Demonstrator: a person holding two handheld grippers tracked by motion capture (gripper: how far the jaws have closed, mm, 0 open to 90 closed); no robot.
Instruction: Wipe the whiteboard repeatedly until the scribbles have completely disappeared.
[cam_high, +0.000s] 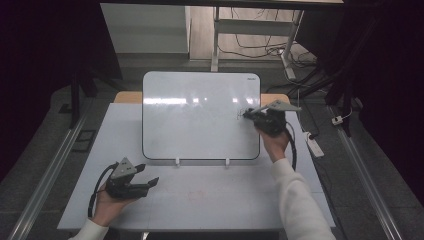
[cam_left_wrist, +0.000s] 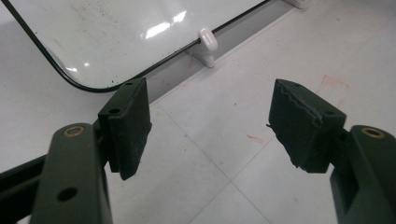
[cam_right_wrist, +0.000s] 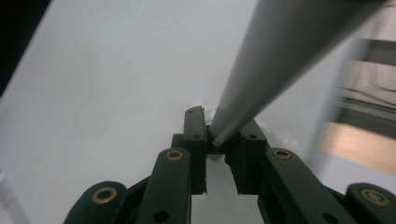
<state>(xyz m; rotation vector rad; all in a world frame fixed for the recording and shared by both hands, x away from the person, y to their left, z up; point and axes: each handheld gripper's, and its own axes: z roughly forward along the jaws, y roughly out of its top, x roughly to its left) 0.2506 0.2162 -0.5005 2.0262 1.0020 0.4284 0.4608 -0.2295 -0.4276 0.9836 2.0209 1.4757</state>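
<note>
A white whiteboard (cam_high: 200, 115) leans upright on small white feet (cam_left_wrist: 208, 44) on the pale table (cam_high: 210, 195). A small dark scribble (cam_high: 240, 114) marks its right side. Right by that scribble, my right gripper (cam_high: 247, 115) is held up against the board. In the right gripper view its jaws (cam_right_wrist: 219, 130) are shut on a grey marker (cam_right_wrist: 280, 51) whose barrel slants up to the right; the tip is hidden. The left gripper (cam_high: 148, 174) rests low at the table's front left, with its jaws open and nothing between them (cam_left_wrist: 210, 126). The board's lower corner (cam_left_wrist: 116, 32) lies ahead of it.
Faint red smudges (cam_left_wrist: 334, 81) mark the table in front of the board. A white power strip (cam_high: 315, 145) and cables lie on the floor to the right. A desk frame (cam_high: 250, 30) stands behind the table. Metal rails run along both sides of the floor.
</note>
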